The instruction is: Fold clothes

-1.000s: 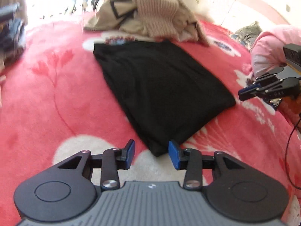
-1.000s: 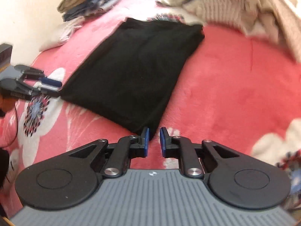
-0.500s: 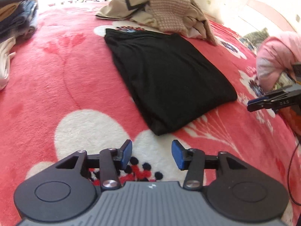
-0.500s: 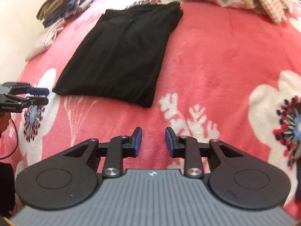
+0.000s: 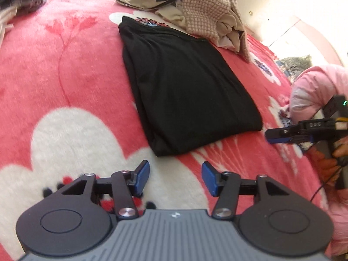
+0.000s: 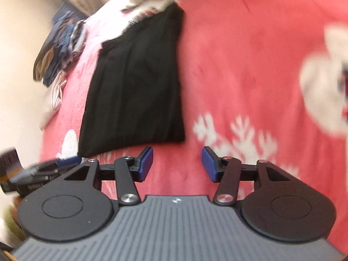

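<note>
A black garment lies folded into a long rectangle on the red flowered blanket; it also shows in the right wrist view. My left gripper is open and empty, just short of the garment's near corner. My right gripper is open and empty, just short of the garment's other near corner. The right gripper also shows in the left wrist view, beside the garment's right corner. The left gripper shows blurred in the right wrist view.
A heap of beige and knitted clothes lies beyond the garment's far end. A stack of folded dark clothes sits at the bed's left side by the wall. A pink padded sleeve is at the right.
Both grippers have drawn back from the garment's near edge and opened wider. The right wrist view has swung and is now blurred. The garment lies unchanged.
</note>
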`<action>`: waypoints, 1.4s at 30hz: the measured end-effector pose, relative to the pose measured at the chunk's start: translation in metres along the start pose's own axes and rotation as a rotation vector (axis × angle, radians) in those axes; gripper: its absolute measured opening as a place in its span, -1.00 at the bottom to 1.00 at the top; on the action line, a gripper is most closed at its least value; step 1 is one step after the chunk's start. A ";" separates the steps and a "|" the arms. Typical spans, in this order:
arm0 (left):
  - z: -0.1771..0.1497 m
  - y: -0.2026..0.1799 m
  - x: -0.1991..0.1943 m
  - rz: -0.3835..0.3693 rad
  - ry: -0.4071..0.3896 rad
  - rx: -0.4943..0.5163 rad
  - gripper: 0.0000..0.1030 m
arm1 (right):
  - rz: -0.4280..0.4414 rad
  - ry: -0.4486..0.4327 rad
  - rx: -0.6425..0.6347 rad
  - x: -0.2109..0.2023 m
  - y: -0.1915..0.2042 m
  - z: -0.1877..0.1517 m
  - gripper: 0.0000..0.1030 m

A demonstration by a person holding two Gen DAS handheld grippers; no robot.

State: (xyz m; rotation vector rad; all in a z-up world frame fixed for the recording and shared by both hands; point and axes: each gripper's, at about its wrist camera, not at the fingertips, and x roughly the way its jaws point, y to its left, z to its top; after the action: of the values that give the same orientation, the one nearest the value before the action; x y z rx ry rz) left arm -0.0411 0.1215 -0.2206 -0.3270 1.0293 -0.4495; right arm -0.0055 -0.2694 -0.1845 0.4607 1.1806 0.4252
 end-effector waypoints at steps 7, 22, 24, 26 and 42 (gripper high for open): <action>0.004 0.003 0.006 -0.017 -0.021 -0.040 0.08 | 0.064 -0.013 0.103 0.002 -0.011 -0.003 0.10; 0.024 -0.044 -0.004 0.258 -0.087 0.153 0.02 | 0.014 -0.082 -0.004 -0.007 0.006 0.006 0.19; 0.030 -0.053 0.000 0.321 -0.082 0.200 0.03 | -0.026 -0.124 -0.052 -0.012 0.014 0.012 0.18; 0.034 -0.061 0.008 0.375 -0.056 0.243 0.04 | -0.078 -0.171 -0.133 -0.015 0.027 0.015 0.15; 0.040 -0.067 0.038 0.456 0.082 0.252 0.10 | -0.461 -0.262 -0.581 0.031 0.063 0.032 -0.76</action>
State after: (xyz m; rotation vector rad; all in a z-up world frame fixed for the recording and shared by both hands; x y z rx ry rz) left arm -0.0027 0.0462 -0.1986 0.1531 1.0757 -0.1759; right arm 0.0298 -0.2037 -0.1642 -0.2540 0.8224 0.2762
